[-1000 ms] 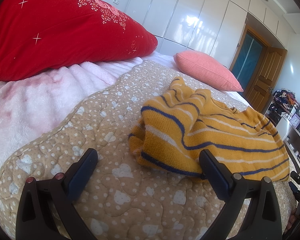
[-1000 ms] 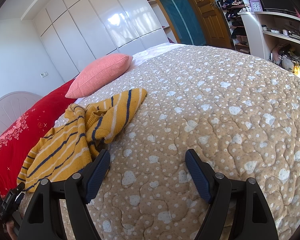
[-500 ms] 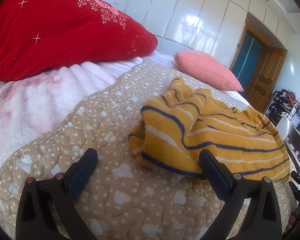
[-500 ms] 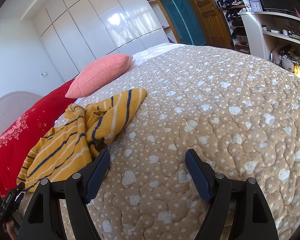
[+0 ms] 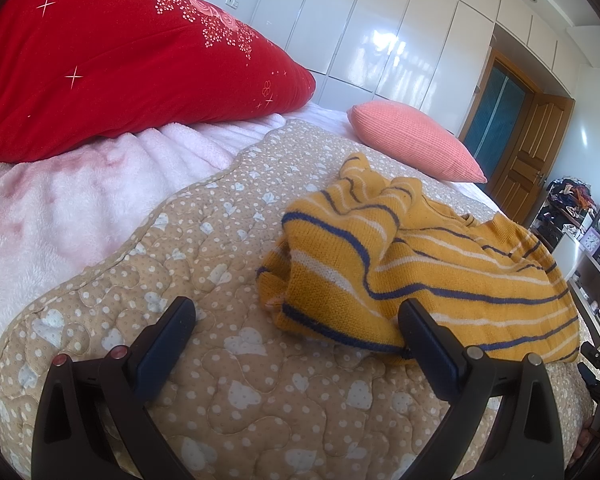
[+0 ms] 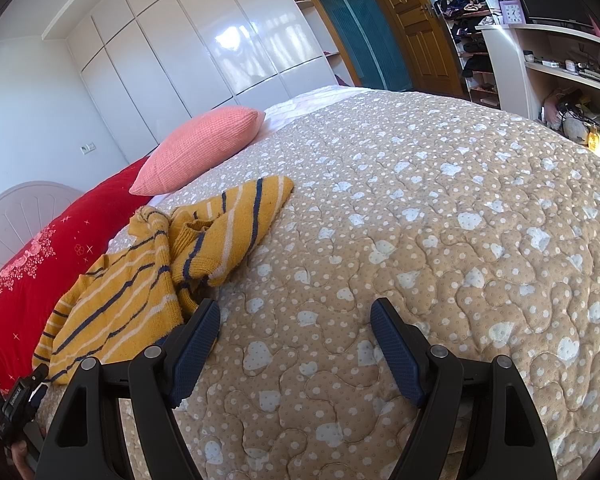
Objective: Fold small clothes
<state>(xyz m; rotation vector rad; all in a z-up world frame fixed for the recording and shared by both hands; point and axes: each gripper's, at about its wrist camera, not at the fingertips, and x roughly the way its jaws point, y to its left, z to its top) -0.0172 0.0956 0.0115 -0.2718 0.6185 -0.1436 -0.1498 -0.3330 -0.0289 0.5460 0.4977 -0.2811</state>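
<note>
left wrist view has the yellow striped sweater [image 5: 420, 264] lying in a rumpled heap on the quilted bed cover [image 5: 220, 360], one sleeve bunched over the body, not flat and not folded. the left tool [image 5: 296, 328] is spread wide with nothing in it — its right finger sits just at the sweater's near hem, can't tell if it's touching. from the right wrist side the right tool [image 6: 296, 328] is just as wide open and empty, sweater [image 6: 140, 280] off by its left finger, with loads of bare quilt ahead.

if i were doing it: don't grab the lump. i'd guess knit this thick drags and bunches, so pinch a single layer at the hem or shoulder corners, one tool each side, lift and lay it flat first, sleeves out. watch you don't nip the quilt along with it. the red pillow [image 5: 120, 60] and pink pillow [image 5: 412, 140] are well out of the way.
</note>
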